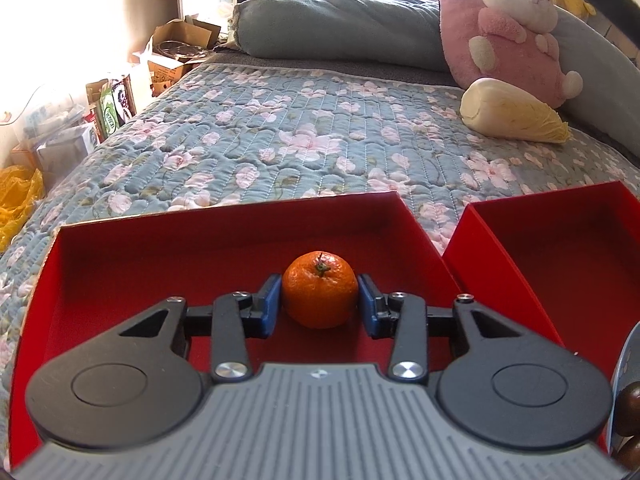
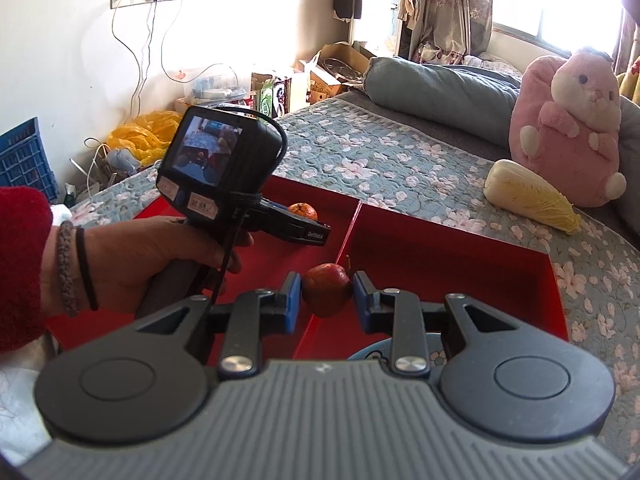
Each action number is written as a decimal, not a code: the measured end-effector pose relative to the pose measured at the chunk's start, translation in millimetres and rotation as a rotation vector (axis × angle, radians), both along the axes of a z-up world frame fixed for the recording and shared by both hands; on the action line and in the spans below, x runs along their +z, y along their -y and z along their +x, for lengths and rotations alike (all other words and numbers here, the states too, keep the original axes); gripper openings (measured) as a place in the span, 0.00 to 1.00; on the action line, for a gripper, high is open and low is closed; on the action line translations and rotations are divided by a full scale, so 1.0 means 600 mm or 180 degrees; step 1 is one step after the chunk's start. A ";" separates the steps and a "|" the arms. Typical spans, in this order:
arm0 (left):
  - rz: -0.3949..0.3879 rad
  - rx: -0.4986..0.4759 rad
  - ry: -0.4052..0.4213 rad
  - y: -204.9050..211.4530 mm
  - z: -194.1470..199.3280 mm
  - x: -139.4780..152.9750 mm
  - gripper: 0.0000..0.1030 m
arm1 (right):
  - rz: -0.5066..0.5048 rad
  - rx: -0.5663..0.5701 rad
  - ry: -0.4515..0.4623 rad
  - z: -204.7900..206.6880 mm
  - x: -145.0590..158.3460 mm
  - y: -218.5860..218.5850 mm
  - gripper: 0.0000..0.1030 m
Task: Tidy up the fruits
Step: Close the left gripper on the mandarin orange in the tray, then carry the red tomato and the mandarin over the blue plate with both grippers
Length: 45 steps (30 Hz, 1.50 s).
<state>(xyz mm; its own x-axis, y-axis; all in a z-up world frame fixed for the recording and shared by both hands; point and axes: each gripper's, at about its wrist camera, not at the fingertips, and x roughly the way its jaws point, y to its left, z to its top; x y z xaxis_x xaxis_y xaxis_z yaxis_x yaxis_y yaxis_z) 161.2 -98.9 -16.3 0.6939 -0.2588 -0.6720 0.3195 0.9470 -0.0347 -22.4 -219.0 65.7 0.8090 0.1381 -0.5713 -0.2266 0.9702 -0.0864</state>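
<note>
Gripping a round, dimpled orange mandarin point(image 1: 320, 290) at frame centre, the left claw point(image 1: 319, 306); right claw point(image 2: 327, 300) clamps a dark-red apple point(image 2: 326, 290).

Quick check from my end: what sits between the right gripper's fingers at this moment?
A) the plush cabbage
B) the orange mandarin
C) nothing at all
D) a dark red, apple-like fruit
D: in the right wrist view the right gripper has its blue pads pressed on either side of a dark red fruit above the red boxes, while the mandarin sits between the left gripper's pads.
</note>
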 end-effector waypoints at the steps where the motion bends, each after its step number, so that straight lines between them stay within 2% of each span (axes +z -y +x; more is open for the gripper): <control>1: -0.0001 0.0030 -0.0019 -0.005 -0.003 0.001 0.44 | 0.0008 -0.0013 -0.0005 -0.004 0.000 0.001 0.31; 16: -0.0007 0.0459 -0.0270 -0.087 -0.071 0.025 0.44 | 0.0081 -0.0086 -0.0071 -0.080 -0.003 0.013 0.31; 21: 0.0002 0.0451 -0.0273 -0.092 -0.110 0.041 0.44 | 0.0107 -0.0163 -0.0125 -0.101 -0.015 0.027 0.31; 28: -0.0103 0.0165 -0.0117 -0.055 -0.184 0.081 0.44 | 0.0189 -0.0360 -0.0153 -0.130 -0.027 0.064 0.31; 35: -0.0228 -0.0315 0.0138 0.011 -0.264 0.119 0.44 | 0.0238 -0.0630 -0.0139 -0.152 -0.040 0.116 0.31; 41: -0.0198 -0.0686 0.0148 0.071 -0.310 0.111 0.44 | 0.0367 -0.0777 -0.0158 -0.132 -0.049 0.167 0.31; 45: -0.0112 -0.0790 0.0151 0.087 -0.316 0.099 0.44 | 0.0367 -0.0735 -0.0153 -0.090 -0.060 0.175 0.31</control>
